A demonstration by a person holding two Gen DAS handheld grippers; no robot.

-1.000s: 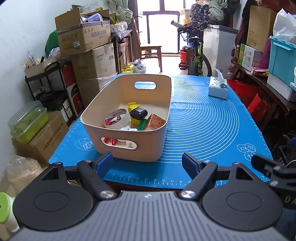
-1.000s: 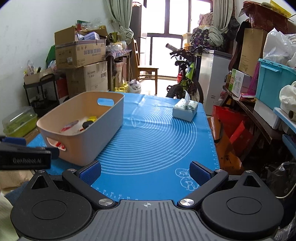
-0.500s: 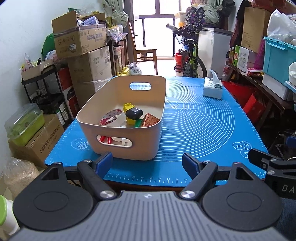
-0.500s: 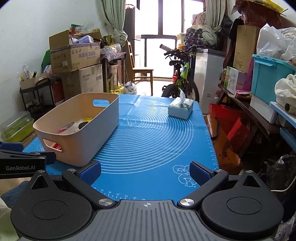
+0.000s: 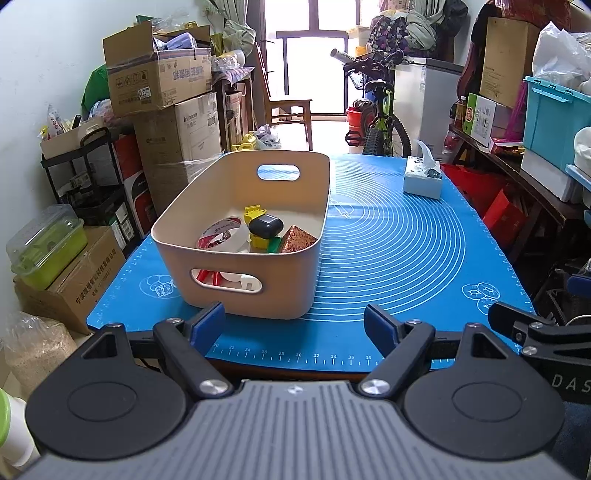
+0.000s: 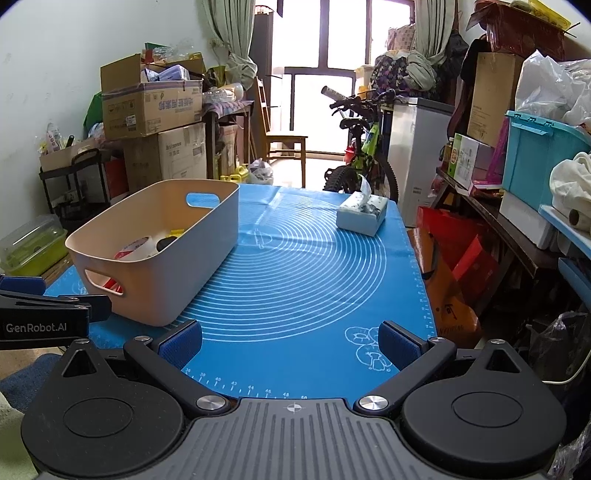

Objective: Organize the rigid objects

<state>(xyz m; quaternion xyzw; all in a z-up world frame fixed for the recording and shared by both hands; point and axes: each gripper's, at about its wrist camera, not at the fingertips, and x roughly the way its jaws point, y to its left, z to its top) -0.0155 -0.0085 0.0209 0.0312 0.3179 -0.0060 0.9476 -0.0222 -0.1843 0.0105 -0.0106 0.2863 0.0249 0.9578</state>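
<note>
Cluttered storeroom: stacked cardboard boxes (image 5: pixel 162 74), bright window (image 5: pixel 314 22), wooden chair (image 5: pixel 288 107).

A blue silicone mat printed with white concentric arcs (image 5: pixel 406 258) covers the table. A white tissue box with a tissue sticking up (image 5: pixel 423 179) sits near its far right corner. Beyond the table stand a green bicycle (image 5: pixel 380 118), a wooden chair (image 5: pixel 291 110) and stacked brown cardboard boxes (image 5: pixel 162 85).

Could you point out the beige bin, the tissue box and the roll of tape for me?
beige bin (image 5: pixel 236 293): left wrist view, near wall.
tissue box (image 6: pixel 360 218): right wrist view, front side face.
roll of tape (image 5: pixel 221 233): left wrist view, upper rim, inside the bin.
</note>
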